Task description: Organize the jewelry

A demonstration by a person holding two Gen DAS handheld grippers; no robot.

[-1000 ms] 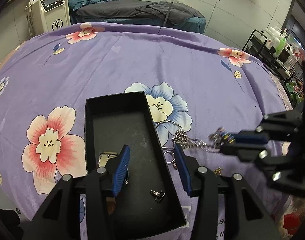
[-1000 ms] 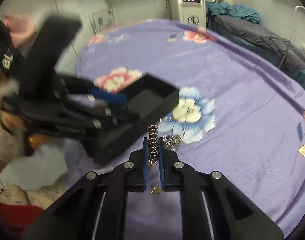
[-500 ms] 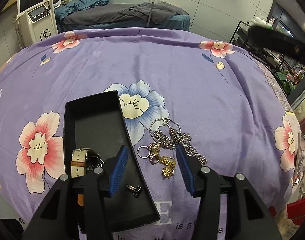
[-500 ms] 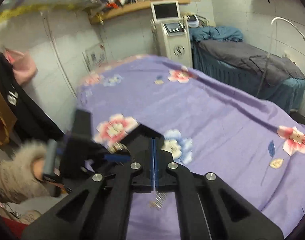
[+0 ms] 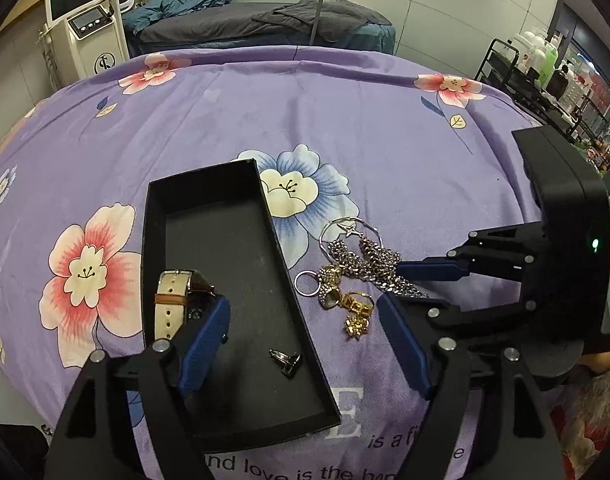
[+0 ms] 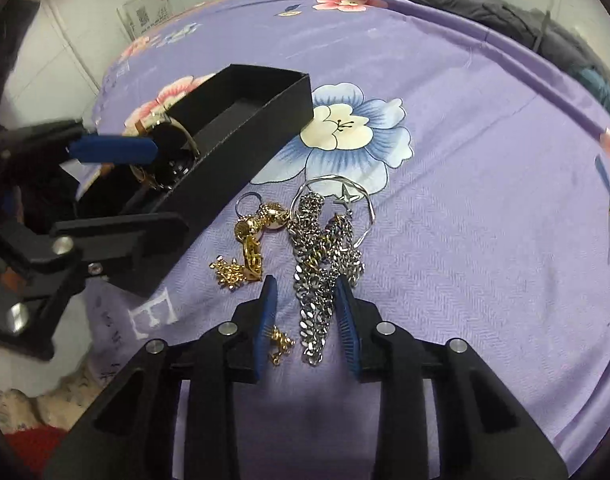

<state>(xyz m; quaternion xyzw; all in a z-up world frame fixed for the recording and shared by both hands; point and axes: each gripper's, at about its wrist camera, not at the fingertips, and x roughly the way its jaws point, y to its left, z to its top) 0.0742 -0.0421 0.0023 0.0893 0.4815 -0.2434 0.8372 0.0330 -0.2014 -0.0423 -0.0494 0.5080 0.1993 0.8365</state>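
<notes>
Since half a second ago, the right gripper (image 6: 307, 322) has been brought down from a raised, closed pose to the jewelry pile, and its jaws are now spread apart around the lower end of the silver chain (image 6: 317, 276), at the bottom centre of the right wrist view. This straddle is judged to be the set-up for a pinch on the chain, which has not yet been clamped.

The left gripper (image 5: 305, 346) is held open low over the near end of the black box (image 5: 225, 240), probably to steady it or to wait its turn; nothing is gripped.

One box is counted, at centre left of the left wrist view. Inside it lie one watch (image 5: 171, 304) and one small metal clasp (image 5: 285, 358). Outside, just right of the box on the purple floral cloth (image 5: 345, 120), are seen one silver chain with a thin hoop (image 5: 351, 229), one plain ring (image 5: 307, 283), and a gold cluster (image 5: 347, 304) whose pieces cannot be counted surely.
</notes>
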